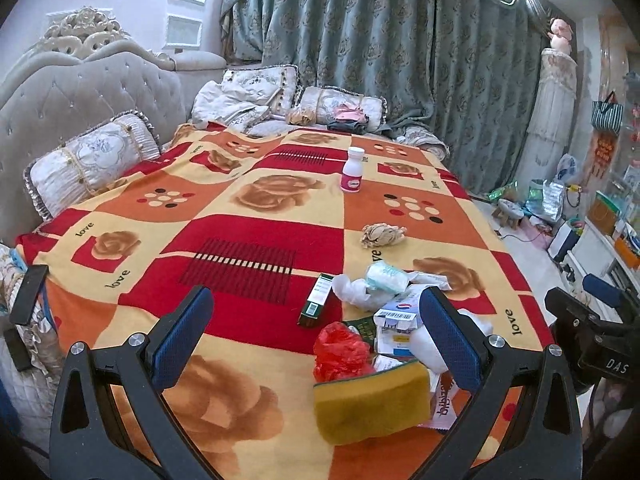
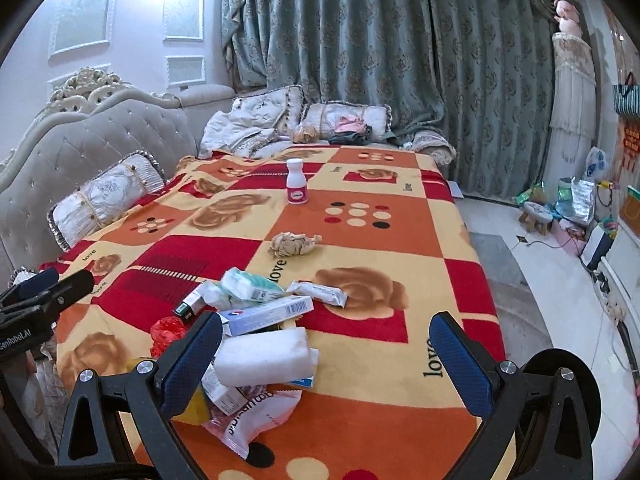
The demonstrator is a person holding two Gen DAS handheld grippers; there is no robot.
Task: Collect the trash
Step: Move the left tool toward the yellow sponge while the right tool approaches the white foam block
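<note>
A heap of trash lies on the near part of the patterned blanket: a yellow sponge, a red plastic bag, a green carton, a white foam block, a blue-white box and wrappers. Farther off sit a crumpled paper ball and a white bottle with a pink label. My left gripper hangs open over the heap's left side. My right gripper is open too, above the heap's right side. Neither holds anything.
Pillows and a tufted headboard line the left side. Folded clothes lie at the far end before the curtains. On the right, the floor carries a small stool, bags and boxes.
</note>
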